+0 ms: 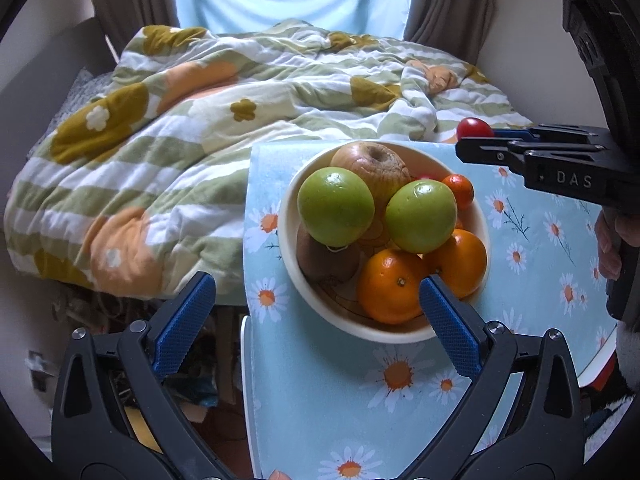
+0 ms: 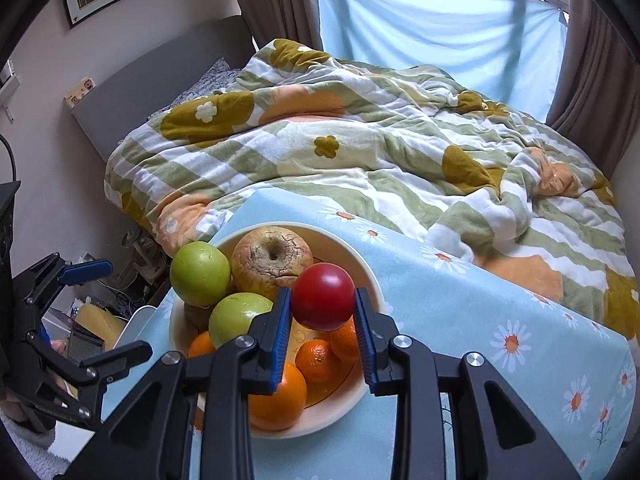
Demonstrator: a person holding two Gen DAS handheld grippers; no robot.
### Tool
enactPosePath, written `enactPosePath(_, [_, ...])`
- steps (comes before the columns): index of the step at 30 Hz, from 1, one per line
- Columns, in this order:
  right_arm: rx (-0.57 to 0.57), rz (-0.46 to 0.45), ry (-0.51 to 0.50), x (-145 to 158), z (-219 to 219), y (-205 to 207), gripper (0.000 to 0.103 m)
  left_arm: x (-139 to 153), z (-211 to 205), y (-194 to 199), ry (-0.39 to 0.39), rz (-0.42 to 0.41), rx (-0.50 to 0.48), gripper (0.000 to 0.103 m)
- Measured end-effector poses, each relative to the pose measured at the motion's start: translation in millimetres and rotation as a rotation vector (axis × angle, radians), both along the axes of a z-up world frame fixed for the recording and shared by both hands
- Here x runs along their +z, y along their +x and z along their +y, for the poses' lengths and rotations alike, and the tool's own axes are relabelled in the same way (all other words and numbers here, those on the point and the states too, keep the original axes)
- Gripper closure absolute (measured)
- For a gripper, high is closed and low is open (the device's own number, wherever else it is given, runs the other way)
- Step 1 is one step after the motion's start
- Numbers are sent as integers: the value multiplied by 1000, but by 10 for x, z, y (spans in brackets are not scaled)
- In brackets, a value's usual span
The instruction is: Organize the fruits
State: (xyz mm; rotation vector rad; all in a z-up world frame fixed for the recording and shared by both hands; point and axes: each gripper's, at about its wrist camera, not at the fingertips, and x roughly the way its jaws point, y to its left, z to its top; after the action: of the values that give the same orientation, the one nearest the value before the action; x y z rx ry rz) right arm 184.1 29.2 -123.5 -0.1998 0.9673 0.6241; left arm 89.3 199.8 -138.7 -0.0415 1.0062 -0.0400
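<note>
The right hand-held gripper (image 2: 322, 312) is clenched on a small red fruit (image 2: 323, 296), its blue pads pressing each side, and holds it in the air just above the near part of the bowl (image 2: 372, 280). From the left wrist view the same red fruit (image 1: 475, 128) shows at the tip of the right hand-held gripper (image 1: 466, 140), beyond the far rim of the bowl (image 1: 286, 216), so how far over the bowl it hangs is hard to judge from these two angles.

The left hand-held gripper (image 1: 316, 300) is released, jaws wide apart and holding nothing, hovering at the near side of the bowl.

The bowl stands on the bench (image 1: 320, 400), which carries a blue daisy-print cloth, with the bed and its striped quilt (image 2: 360, 140) behind the bowl. The bowl is already well filled: two green apples (image 1: 335, 205), a wrinkled brownish apple (image 1: 374, 164) behind them, a kiwi (image 1: 326, 258), large oranges (image 1: 390, 286) at the near rim and a small mandarin (image 1: 459, 190) toward the right of the bowl.

No loose fruit shows on the cloth around the bowl, so the task looks close to done. What remains, by my reading, is to lower the red fruit into a gap among the piled fruit and let go, gently, since the heap is rounded and a small fruit could roll off.
</note>
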Motion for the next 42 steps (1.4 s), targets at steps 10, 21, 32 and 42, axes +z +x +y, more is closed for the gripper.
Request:
enactPosePath(10, [-26,54,33,-116,-9,109,61,-109,-89,-42,10,27,-22,0])
enactPosePath(21, [-58,-8,71,61,-176,-109,6,-13,-261,-126,39,15,-36,0])
enactPosePath(32, [-176,-88,75,794,-879,-551,1,719,-862,-311,94,-69,-33,0])
enactPosePath(42, [-380,-116,-58,1176,-1742,-1101,1,1196,-1445,-583,69,-147,26,0])
